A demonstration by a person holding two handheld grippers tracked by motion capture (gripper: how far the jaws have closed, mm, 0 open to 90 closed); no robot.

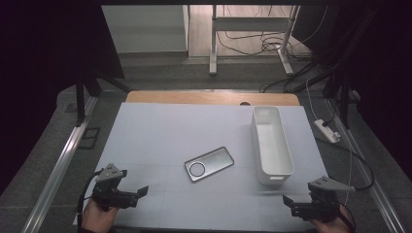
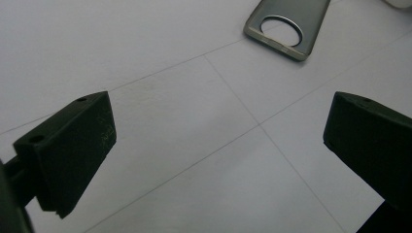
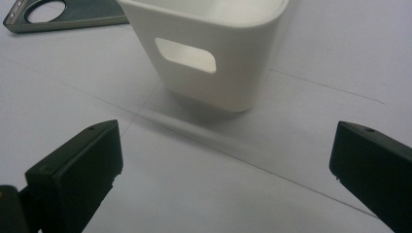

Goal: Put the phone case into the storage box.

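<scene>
A grey phone case (image 1: 209, 163) with a round camera hole lies flat near the middle of the white table mat (image 1: 160, 131). To its right stands a long white plastic bin (image 1: 270, 144), empty, with a handle slot in its near end. My left gripper (image 1: 141, 193) hovers at the front left, open, jaws wide apart over bare mat, with the phone case (image 2: 287, 25) ahead of it. My right gripper (image 1: 287, 202) is at the front right, open, facing the bin's near end (image 3: 209, 53), with the phone case (image 3: 63, 14) off to the left.
A wooden table edge (image 1: 214, 97) shows behind the mat. Metal rails (image 1: 60, 165) run along both sides. A power strip (image 1: 326, 130) and cables lie on the floor to the right, and a desk frame (image 1: 250, 39) stands beyond.
</scene>
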